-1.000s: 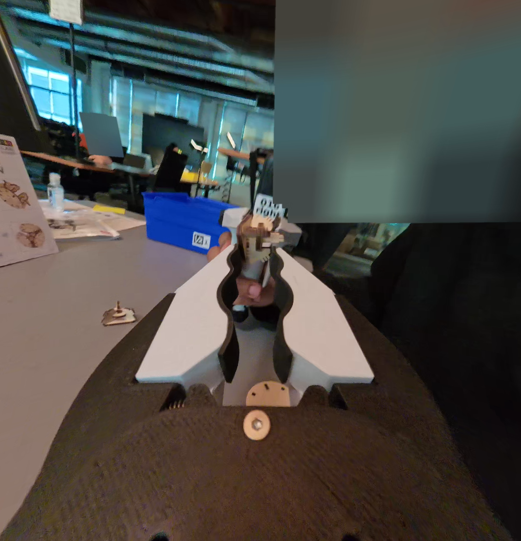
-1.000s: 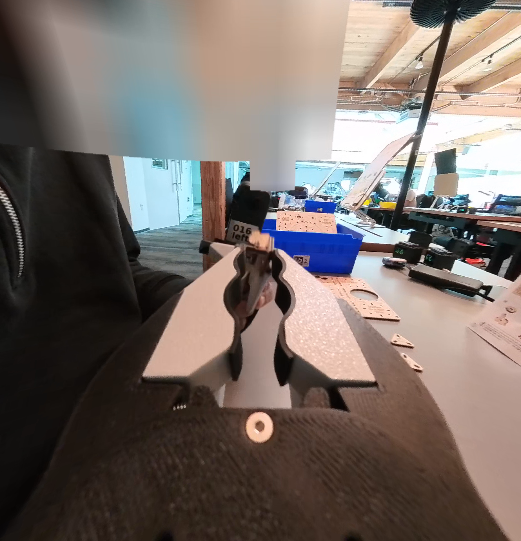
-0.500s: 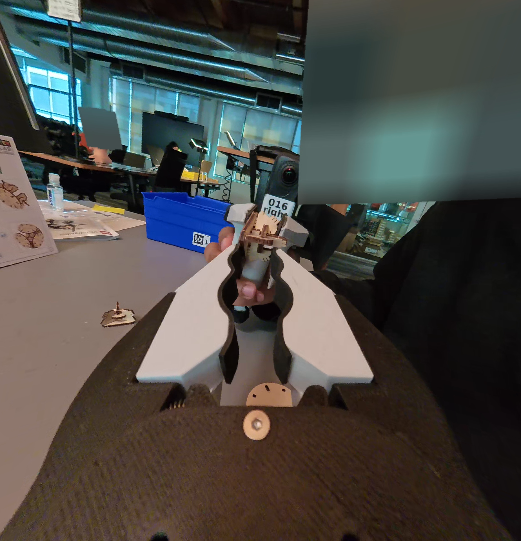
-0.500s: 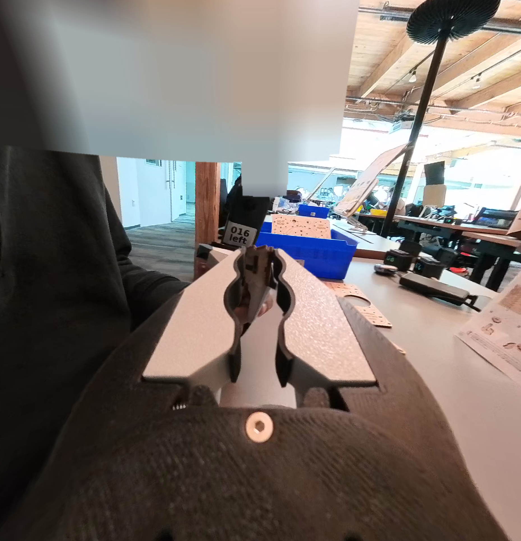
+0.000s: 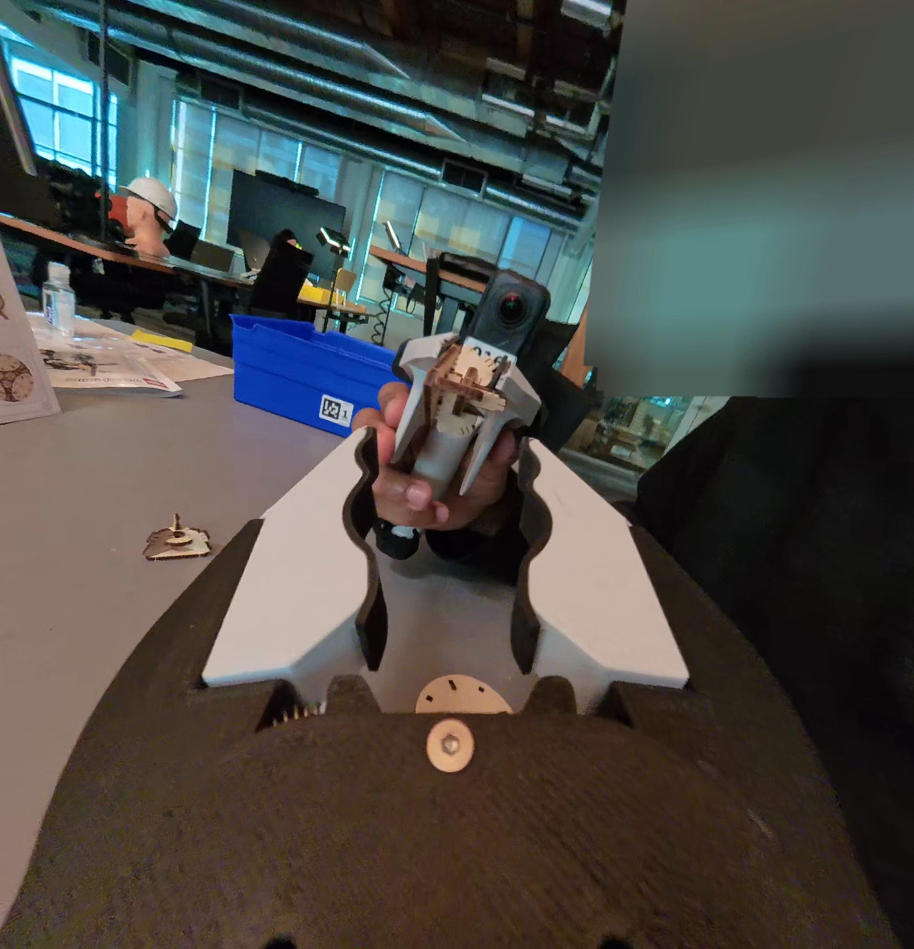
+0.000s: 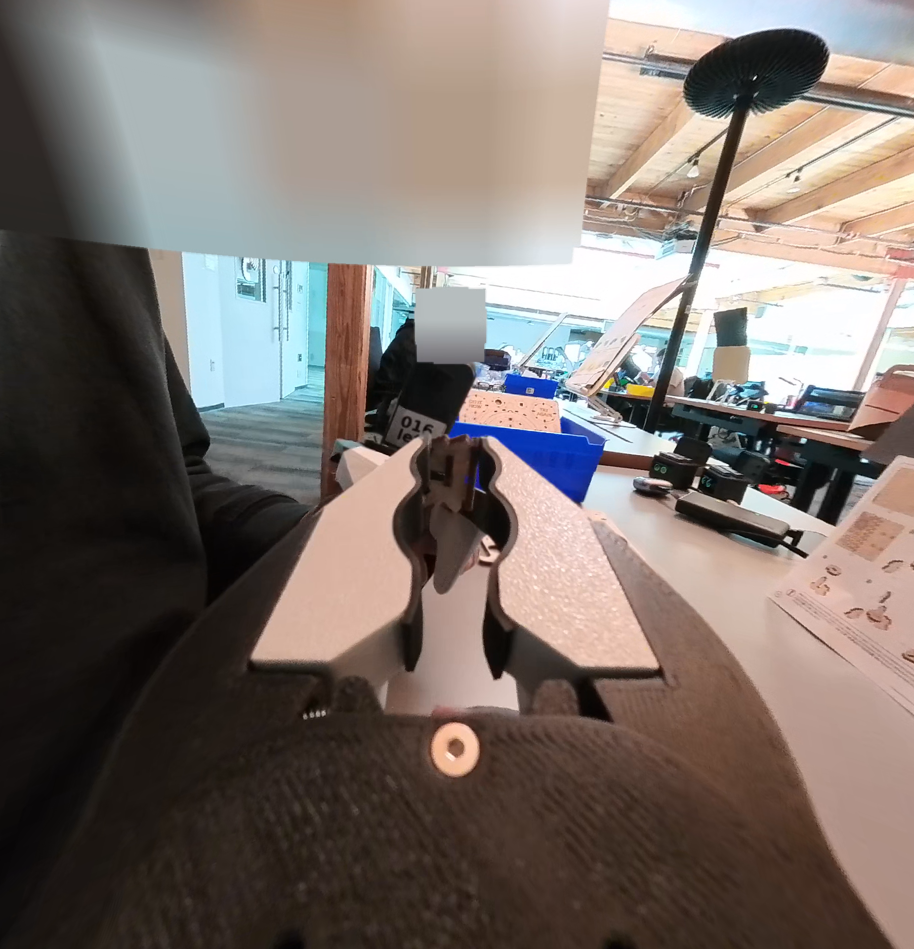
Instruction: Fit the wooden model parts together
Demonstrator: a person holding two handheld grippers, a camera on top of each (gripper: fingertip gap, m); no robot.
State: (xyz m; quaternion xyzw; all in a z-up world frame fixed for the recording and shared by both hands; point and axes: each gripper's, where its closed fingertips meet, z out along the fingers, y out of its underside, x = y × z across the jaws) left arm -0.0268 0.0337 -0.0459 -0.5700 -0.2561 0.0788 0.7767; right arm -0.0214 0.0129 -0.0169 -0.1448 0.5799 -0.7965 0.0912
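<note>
The left gripper (image 5: 447,452) had its fingers spread, gripping nothing. The right gripper (image 6: 454,452) pinched a small slotted light-wood assembly (image 5: 462,387) above the grey bench (image 5: 136,477).

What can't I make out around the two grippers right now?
- Left wrist view: the wooden assembly's far side, hidden by the right gripper's fingers.
- Right wrist view: the left gripper, mostly hidden behind the right gripper.
- Both views: blur patches cover the upper background.

An open-plan workshop-office is showing here: desks (image 6: 804,426) carrying monitors (image 5: 285,215), blue parts bins (image 5: 301,369), laser-cut wood sheets (image 6: 511,413), instruction leaflets (image 6: 865,565), under exposed beams (image 6: 752,133) and ducts (image 5: 316,67).
</note>
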